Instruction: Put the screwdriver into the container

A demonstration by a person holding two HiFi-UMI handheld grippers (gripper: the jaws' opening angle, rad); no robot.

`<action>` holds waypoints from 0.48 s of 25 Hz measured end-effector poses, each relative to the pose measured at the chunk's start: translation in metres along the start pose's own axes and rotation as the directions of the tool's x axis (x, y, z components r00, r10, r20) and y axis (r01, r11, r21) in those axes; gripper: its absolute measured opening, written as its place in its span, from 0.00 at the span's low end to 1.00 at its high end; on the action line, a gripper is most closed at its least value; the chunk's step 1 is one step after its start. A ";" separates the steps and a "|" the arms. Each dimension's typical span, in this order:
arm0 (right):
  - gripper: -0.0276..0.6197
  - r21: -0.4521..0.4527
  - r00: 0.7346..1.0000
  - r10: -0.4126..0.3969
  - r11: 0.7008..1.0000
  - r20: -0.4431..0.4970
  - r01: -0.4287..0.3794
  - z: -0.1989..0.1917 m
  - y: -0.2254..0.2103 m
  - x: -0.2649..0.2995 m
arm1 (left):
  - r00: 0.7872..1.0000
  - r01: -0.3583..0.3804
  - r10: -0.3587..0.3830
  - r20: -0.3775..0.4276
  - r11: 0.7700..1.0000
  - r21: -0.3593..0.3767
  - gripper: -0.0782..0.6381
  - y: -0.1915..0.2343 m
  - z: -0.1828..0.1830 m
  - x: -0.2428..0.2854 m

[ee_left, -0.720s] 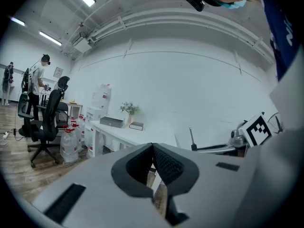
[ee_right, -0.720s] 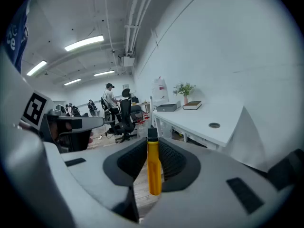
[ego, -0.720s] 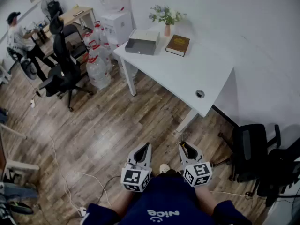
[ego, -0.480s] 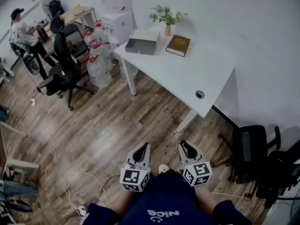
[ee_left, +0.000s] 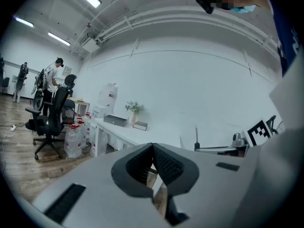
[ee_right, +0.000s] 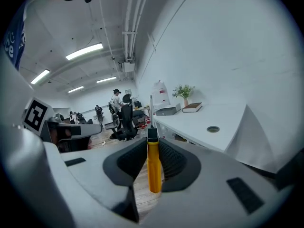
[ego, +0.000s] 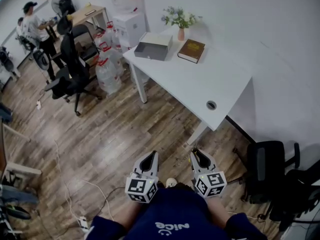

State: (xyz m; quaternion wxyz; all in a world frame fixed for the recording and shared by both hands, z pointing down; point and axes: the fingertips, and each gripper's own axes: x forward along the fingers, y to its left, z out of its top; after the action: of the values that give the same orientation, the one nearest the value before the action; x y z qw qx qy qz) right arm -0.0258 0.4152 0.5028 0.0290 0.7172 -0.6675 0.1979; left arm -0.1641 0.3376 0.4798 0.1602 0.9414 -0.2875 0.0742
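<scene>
My right gripper (ee_right: 153, 152) is shut on a screwdriver (ee_right: 153, 167) with a yellow handle; its black collar and metal shaft stick out upright past the jaws. In the head view the right gripper (ego: 198, 157) and the left gripper (ego: 150, 159) are held close to the body over the wood floor, well short of the white table (ego: 210, 79). The left gripper (ee_left: 152, 148) is shut with nothing in it. A grey open container (ego: 153, 46) sits at the table's far left corner. It is also visible as the container (ee_right: 167, 110) in the right gripper view.
A brown book (ego: 191, 50) and a vase of flowers (ego: 181, 23) stand beside the container. Water bottles (ego: 107, 69) and a black office chair (ego: 70, 74) are left of the table. Another black chair (ego: 265, 171) is at the right. A person (ego: 35, 26) stands far left. Cables (ego: 90, 194) lie on the floor.
The view has shifted slightly toward the table. The person at the far left has risen and moved right. Both grippers keep their places, the screwdriver still held.
</scene>
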 end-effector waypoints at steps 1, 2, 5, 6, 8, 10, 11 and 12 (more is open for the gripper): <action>0.19 -0.002 1.000 0.002 1.000 0.004 -0.002 0.002 -0.003 0.000 | 1.000 -0.006 0.006 0.002 1.000 0.000 0.13 -0.002 0.000 0.002; 0.19 -0.004 1.000 0.004 1.000 0.011 -0.004 0.005 -0.006 0.001 | 1.000 -0.010 0.010 0.005 1.000 0.005 0.13 -0.003 0.001 0.004; 0.19 0.001 1.000 0.014 1.000 0.028 -0.014 0.012 -0.013 0.005 | 1.000 -0.015 0.015 0.005 1.000 0.018 0.13 -0.005 0.002 0.012; 0.19 0.004 1.000 0.015 1.000 0.025 -0.015 0.011 -0.016 0.007 | 1.000 -0.014 0.014 0.001 1.000 0.019 0.13 -0.007 0.001 0.015; 0.19 0.008 1.000 0.017 1.000 0.016 -0.017 0.009 -0.020 0.011 | 1.000 -0.010 0.010 -0.008 1.000 0.021 0.13 -0.008 -0.003 0.023; 0.19 0.008 1.000 0.025 1.000 0.005 -0.025 0.007 -0.021 0.016 | 1.000 -0.010 0.010 -0.014 1.000 0.019 0.13 -0.007 -0.006 0.028; 0.19 0.005 1.000 0.030 1.000 -0.002 -0.030 0.006 -0.021 0.019 | 1.000 -0.011 0.011 -0.017 1.000 0.020 0.13 -0.006 -0.008 0.031; 0.19 0.001 0.999 0.033 0.999 -0.007 -0.033 0.005 -0.022 0.024 | 1.000 -0.012 0.013 -0.021 1.000 0.020 0.13 -0.003 -0.009 0.035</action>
State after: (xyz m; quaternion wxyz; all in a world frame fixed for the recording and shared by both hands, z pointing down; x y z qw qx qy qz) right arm -0.0026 0.3936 0.5107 0.0277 0.7052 -0.6792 0.2015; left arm -0.1340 0.3249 0.4956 0.1534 0.9403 -0.2909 0.0879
